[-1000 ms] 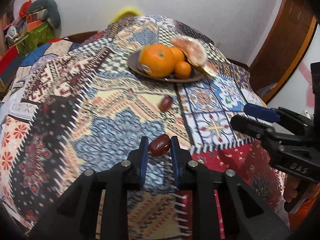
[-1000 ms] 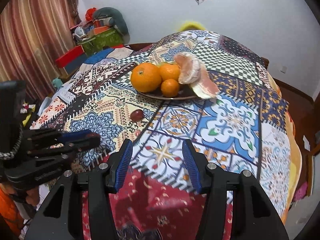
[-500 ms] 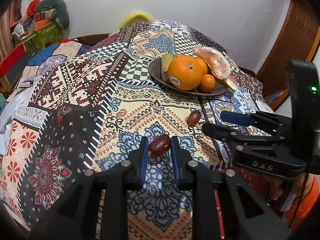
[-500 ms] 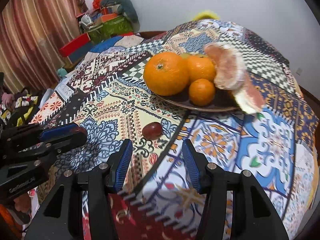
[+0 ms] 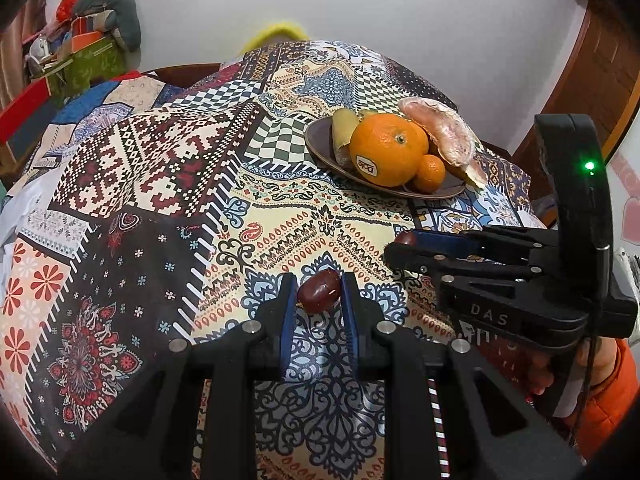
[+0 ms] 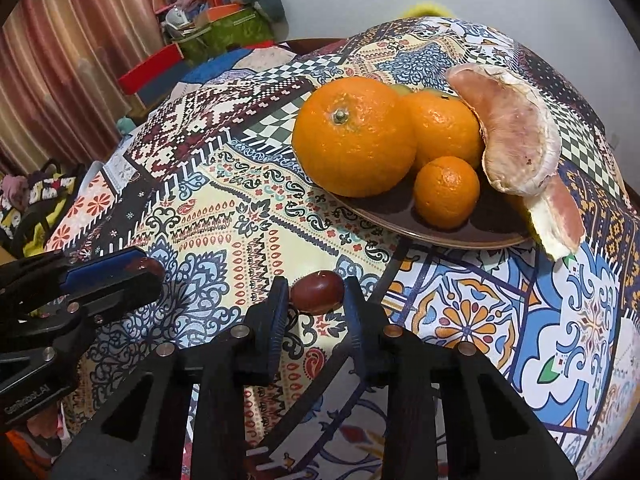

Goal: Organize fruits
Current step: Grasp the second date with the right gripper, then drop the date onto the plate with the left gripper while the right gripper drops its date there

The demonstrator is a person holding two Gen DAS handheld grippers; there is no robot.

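You see dark red dates (image 5: 319,290), bright orange oranges (image 6: 354,136), pale pink pomelo segment (image 6: 516,136), brown plate (image 6: 440,232), multicoloured patchwork-print tablecloth (image 5: 160,184), blue finger pads (image 5: 286,320).

Beside the brown plate (image 6: 440,236) are two dark red dates (image 5: 319,290), one in each of two grippers. On the plate: three oranges (image 6: 354,136), two peeled pomelo pieces (image 6: 516,132), one yellowish wedge (image 5: 343,128).
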